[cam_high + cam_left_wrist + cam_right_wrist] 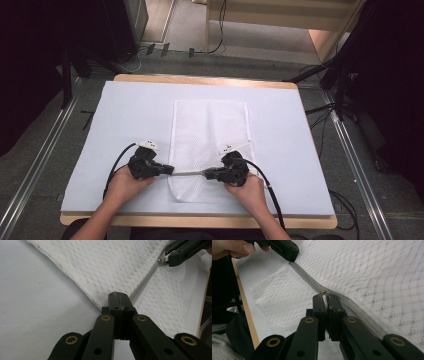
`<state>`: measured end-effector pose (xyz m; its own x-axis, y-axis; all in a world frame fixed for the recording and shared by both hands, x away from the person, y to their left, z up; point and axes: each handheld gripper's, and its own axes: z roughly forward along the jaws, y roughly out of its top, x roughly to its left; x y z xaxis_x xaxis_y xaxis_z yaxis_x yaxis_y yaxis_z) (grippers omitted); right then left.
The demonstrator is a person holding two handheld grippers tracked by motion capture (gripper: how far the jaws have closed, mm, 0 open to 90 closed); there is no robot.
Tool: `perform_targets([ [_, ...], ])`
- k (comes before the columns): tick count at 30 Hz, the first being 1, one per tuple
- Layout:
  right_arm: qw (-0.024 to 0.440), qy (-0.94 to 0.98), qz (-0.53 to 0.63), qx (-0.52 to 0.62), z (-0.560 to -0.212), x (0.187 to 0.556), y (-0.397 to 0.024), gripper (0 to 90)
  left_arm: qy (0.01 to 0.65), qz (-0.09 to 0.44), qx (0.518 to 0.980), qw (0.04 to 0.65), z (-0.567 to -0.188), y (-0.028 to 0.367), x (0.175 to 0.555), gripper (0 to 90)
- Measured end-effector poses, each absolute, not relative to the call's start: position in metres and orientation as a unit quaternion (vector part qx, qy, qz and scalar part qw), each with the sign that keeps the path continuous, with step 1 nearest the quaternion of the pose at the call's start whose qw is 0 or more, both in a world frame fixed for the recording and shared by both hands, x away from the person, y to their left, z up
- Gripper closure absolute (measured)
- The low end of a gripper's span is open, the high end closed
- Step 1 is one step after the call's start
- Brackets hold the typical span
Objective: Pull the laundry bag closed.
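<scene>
Both grippers clamped on the zipper of a white mesh bag.

Left gripper (119, 298): jaws pressed together on the end of the grey zipper (143, 283) at the edge of the mesh bag (105, 265), with the bag spreading out ahead of the jaw tips. Right gripper (325, 298): jaws clenched on the white zipper pull (325, 301), with the small metal slider (323, 292) just past the tips and the zipper running on towards the opposite gripper. Seen from above: bag flat on the pale table cover (125, 115), zipper stretched between the two grippers near the bag's near end. No brand, label or writing legible anywhere.
</scene>
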<state>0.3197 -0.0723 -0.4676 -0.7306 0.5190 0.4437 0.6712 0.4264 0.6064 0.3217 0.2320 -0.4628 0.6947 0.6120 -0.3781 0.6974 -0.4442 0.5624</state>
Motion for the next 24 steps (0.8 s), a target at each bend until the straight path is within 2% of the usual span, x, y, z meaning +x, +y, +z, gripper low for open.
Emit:
perform_targets([
  [24, 0.097, -0.831, -0.404, -0.37, -0.469, 0.318, -0.092, 88.8, 0.385, -0.057, 0.849, 0.358, -0.463, 0.232, 0.321, 90.0],
])
